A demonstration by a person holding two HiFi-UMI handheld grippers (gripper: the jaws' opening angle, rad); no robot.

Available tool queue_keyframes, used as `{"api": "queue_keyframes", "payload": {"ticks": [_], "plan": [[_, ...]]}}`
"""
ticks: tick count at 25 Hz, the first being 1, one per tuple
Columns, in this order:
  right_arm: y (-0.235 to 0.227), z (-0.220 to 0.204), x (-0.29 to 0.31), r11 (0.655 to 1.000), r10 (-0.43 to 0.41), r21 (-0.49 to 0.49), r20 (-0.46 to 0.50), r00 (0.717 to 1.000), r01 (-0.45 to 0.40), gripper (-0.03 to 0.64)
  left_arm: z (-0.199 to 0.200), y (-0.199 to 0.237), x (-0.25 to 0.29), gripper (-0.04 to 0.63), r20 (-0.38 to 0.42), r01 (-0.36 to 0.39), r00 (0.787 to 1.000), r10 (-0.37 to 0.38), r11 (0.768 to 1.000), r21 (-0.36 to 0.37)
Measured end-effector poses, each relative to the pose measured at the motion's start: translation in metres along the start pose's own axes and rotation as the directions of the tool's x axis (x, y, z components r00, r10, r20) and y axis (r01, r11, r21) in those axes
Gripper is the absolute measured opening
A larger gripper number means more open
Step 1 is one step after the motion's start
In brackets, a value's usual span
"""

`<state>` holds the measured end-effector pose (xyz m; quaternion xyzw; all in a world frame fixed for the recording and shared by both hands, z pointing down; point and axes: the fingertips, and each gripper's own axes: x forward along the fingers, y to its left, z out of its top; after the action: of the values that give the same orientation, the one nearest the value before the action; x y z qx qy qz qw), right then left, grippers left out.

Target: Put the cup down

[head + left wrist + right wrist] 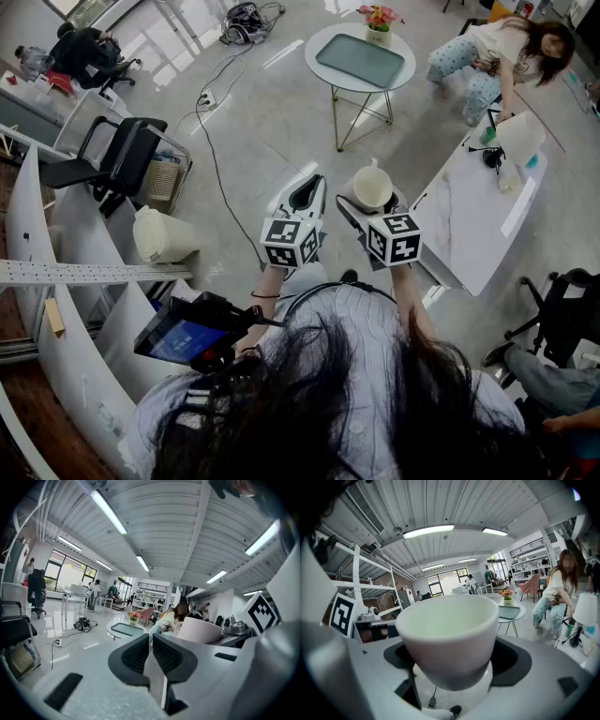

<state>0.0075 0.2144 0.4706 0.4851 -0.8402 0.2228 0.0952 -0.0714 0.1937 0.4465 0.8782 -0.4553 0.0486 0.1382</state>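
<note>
I read right gripper (373, 199) jaws spread wide, clamped on upright white ceramic cup (447, 639). Cup is held in air over grey floor (281, 122), near white marble-top bench (478, 225). Left gripper (151, 656) jaws together, nothing between.

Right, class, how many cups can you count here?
1: the white cup, held between the jaws of the right gripper. Items on the white table are too small to tell, so more may be hidden.

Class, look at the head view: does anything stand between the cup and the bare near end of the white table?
Nothing visible. The right gripper holds the cup beside the white table; a lamp stands at its far end.
</note>
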Motion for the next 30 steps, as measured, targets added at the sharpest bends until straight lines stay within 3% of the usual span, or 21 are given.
{"api": "queue_keyframes", "payload": {"ticks": [10,30], "plan": [[-0.001,0.006,-0.008,1.0,0.013,0.014,0.042,0.999,-0.014,0.434,-0.001,-0.01,-0.001,0.036,-0.002,0.0,1.0,0.0,1.0,0.008],[-0.021,0.001,0.001,1.0,0.03,0.008,0.004,1.0,-0.03,0.434,-0.005,-0.006,0.016,0.036,-0.014,-0.032,0.999,0.031,0.999,-0.016]]}}
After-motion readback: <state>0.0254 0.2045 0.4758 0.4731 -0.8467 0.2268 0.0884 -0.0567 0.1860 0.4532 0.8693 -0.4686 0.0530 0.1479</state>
